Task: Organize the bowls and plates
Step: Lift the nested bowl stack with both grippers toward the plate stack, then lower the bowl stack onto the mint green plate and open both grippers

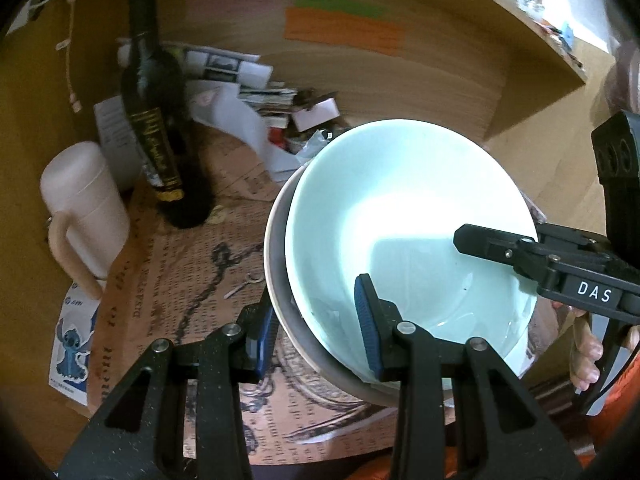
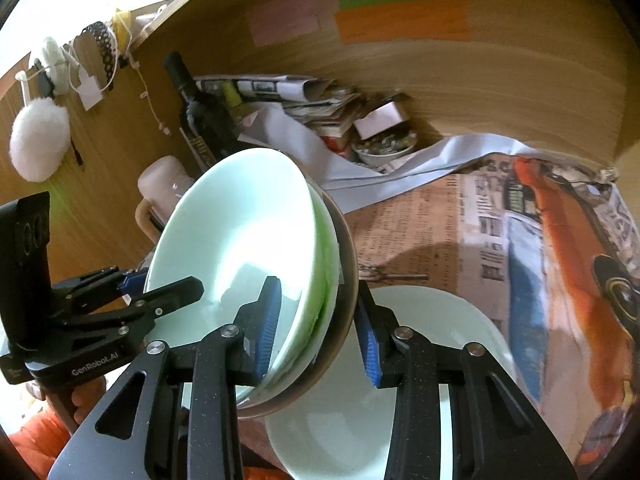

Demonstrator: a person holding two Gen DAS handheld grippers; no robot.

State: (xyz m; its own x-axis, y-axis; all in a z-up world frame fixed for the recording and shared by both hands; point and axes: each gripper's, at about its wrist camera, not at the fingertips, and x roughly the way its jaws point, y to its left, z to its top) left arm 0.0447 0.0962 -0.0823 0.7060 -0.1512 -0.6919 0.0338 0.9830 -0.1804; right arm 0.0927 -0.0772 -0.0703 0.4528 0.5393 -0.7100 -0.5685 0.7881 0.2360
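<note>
A pale mint bowl (image 1: 408,208) sits nested in a larger grey-brown bowl (image 1: 280,296), and both are tilted. My left gripper (image 1: 316,328) straddles their near rims, one blue pad (image 1: 366,324) inside the mint bowl and one outside the grey one. My right gripper (image 2: 320,328) straddles the opposite rims of the same stack: the mint bowl (image 2: 240,232) and the grey-brown bowl (image 2: 344,292). A second mint bowl (image 2: 432,360) lies flat on the table under the stack. Each gripper shows in the other's view, my right one in the left wrist view (image 1: 496,252) and my left one in the right wrist view (image 2: 160,280).
A dark wine bottle (image 1: 156,120) and a pink mug (image 1: 84,208) stand at the left by the wooden back wall (image 2: 480,80). Papers, a white box (image 2: 380,118) and a small dish of clutter (image 2: 384,148) lie behind. Newspaper (image 2: 440,220) covers the table.
</note>
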